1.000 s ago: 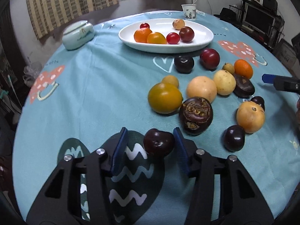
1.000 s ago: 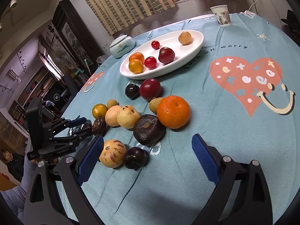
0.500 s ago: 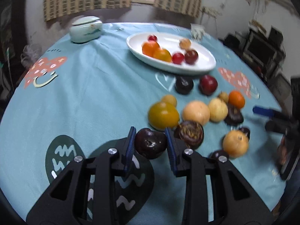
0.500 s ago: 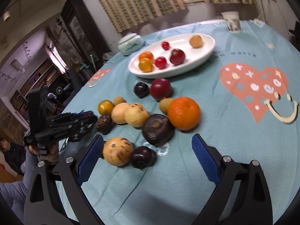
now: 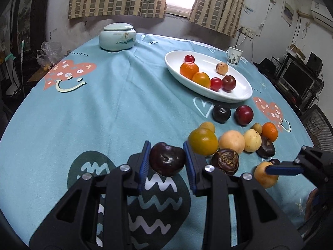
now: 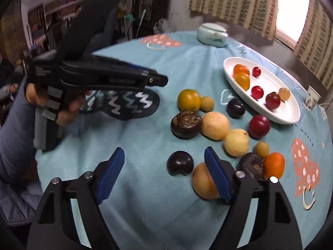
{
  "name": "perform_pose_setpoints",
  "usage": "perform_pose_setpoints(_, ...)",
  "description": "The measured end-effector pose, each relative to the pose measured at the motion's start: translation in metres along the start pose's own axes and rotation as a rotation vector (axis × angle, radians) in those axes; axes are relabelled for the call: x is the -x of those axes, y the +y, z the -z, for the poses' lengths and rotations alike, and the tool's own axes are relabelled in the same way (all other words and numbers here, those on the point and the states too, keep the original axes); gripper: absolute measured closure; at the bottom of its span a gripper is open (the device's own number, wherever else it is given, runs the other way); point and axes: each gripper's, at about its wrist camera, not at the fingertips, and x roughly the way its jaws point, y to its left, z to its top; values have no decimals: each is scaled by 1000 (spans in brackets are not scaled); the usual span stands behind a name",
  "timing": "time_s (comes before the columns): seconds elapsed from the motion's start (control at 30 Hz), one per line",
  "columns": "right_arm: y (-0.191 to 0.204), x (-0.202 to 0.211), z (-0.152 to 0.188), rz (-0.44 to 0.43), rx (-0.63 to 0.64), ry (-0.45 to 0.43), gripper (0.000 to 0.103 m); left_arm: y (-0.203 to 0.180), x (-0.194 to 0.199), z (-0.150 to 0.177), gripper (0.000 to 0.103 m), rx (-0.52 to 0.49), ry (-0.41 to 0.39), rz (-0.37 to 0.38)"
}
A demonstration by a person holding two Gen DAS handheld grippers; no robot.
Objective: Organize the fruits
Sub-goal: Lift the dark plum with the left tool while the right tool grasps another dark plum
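Left tool (image 5: 166,158) was clamped on my dark purple round plum (image 5: 167,158), just above the teal-clothed tabletop (image 5: 104,108). Right tool (image 6: 164,174), jaws just narrowing, w/ nothing gripped, straddled another dark plum (image 6: 180,163).

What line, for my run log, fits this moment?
left gripper: shut on held dark fruit | right gripper: open, just closing around loose dark fruit

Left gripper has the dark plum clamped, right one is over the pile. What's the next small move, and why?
Probably carry the dark plum toward the white plate with the left gripper: its pads already press the fruit, and the plate has bare room at its near end. The right gripper, jaws just closing, touches nothing yet; another dark fruit lies between them.
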Motion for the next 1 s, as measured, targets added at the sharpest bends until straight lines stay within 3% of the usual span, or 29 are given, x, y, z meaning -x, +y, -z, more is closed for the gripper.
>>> perform_pose_setpoints(0.2, -9, -33, -14, 51, -2, 158, 45, 6, 3, 0, 71, 28, -3, 20)
perform_pose_setpoints(0.47, 2, -35, -10, 77, 134, 305, 56, 8, 7, 0, 71, 42, -9, 44)
perform_pose_setpoints(0.63, 0, -33, -6, 86, 149, 282, 61, 8, 8, 0, 71, 43, -16, 53)
perform_pose_setpoints(0.73, 1, -30, -3, 105, 196, 275, 70, 7, 7, 1, 71, 36, -8, 52)
perform_pose_setpoints(1.0, 3, -12, 13, 65, 175, 171, 71, 4, 6, 1, 71, 23, -12, 55)
